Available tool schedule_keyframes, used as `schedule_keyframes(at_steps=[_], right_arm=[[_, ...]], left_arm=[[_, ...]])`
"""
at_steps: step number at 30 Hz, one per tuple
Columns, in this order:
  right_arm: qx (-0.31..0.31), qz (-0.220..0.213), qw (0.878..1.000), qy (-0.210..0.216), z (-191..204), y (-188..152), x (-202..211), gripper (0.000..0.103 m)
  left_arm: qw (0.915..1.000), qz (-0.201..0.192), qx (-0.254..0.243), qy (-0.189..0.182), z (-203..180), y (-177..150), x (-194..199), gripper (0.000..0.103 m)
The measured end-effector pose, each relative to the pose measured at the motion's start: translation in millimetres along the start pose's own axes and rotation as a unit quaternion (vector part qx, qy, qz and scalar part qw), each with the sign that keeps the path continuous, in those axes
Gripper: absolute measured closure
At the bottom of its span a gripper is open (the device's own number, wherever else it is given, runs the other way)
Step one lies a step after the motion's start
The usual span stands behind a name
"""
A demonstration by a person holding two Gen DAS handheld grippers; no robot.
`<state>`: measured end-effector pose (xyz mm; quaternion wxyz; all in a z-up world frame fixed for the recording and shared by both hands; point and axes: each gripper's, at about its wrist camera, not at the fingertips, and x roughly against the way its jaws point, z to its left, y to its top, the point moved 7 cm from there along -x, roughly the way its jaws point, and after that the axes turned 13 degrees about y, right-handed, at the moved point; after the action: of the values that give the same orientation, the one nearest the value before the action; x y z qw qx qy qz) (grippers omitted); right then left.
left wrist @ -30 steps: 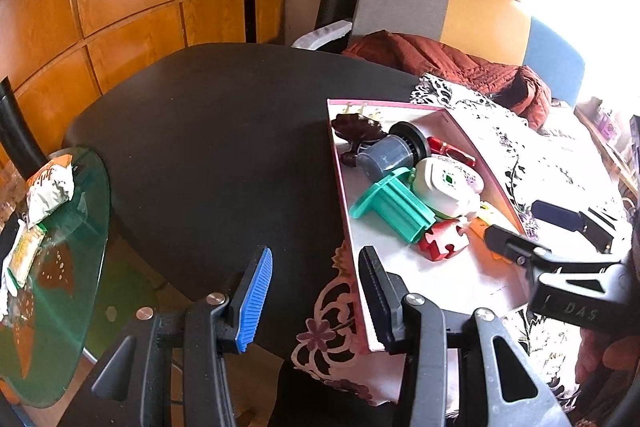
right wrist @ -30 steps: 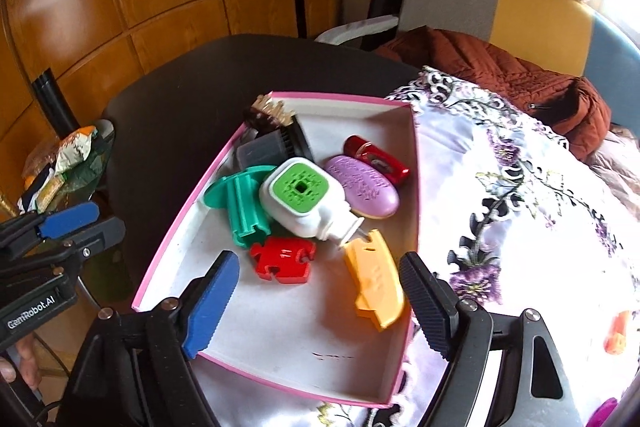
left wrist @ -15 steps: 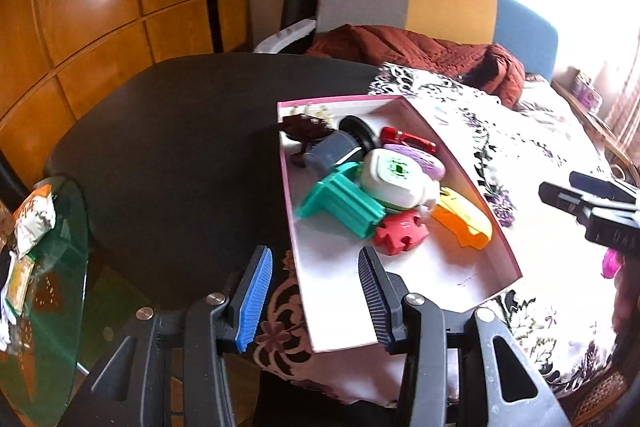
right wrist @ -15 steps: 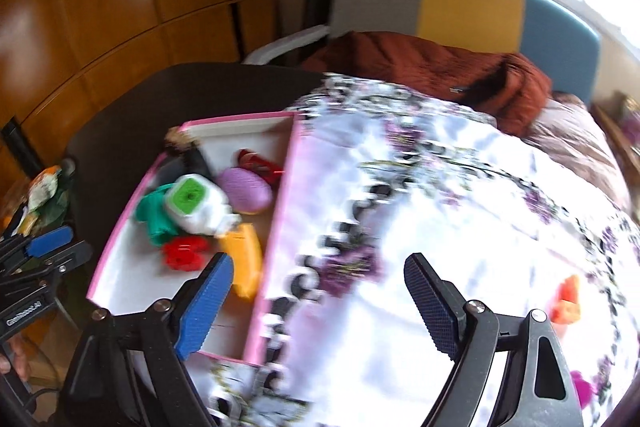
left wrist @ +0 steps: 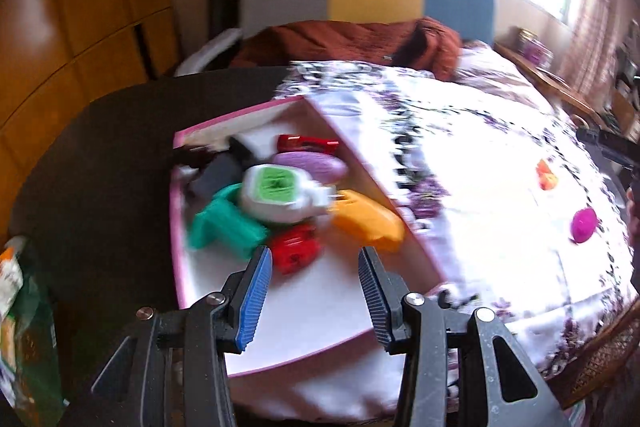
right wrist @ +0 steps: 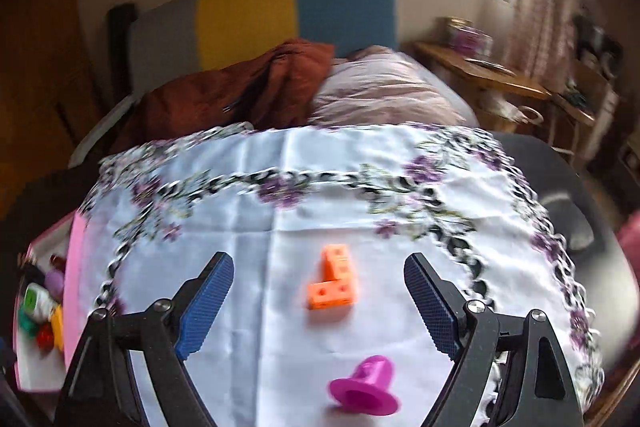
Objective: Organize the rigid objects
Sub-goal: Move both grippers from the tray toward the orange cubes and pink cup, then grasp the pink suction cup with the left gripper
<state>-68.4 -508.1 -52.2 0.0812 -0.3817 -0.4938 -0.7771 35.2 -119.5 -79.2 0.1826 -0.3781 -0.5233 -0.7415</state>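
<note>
Right claw (right wrist: 318, 301) over blurred orange block (right wrist: 333, 283)

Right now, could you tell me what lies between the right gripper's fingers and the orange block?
Nothing: in the right wrist view only bare floral cloth separates the open right gripper from the orange block, which lies ahead between its fingers.

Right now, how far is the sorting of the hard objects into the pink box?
Mostly done: the pink-rimmed box already holds several items, among them a green-topped white container. In hand: nothing; the left gripper and the open right gripper are both empty. Left: the orange L-shaped block and the magenta plastic funnel on the floral cloth.
</note>
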Motion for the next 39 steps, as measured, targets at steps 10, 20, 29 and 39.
schedule_keyframes(at_steps=[10, 20, 29, 39], right_arm=[[-0.2, -0.093, 0.975, -0.036, -97.1, 3.5, 31.4, 0.011], [-0.262, -0.096, 0.96, -0.015, -114.4, -7.2, 32.2, 0.01], [-0.269, -0.122, 0.955, -0.014, -118.3, -4.2, 43.1, 0.008], [-0.281, -0.13, 0.951, -0.018, -127.1, -4.2, 45.3, 0.008]], left_arm=[[0.9873, 0.013, -0.102, -0.121, -126.1, 13.5, -6.8, 0.058], [0.9411, 0.051, -0.181, -0.281, -256.3, 10.7, 3.9, 0.039], [0.903, 0.073, -0.24, -0.349, -341.3, 8.2, 3.2, 0.027], [0.8994, 0.093, -0.239, -0.354, -388.5, 9.3, -12.8, 0.026]])
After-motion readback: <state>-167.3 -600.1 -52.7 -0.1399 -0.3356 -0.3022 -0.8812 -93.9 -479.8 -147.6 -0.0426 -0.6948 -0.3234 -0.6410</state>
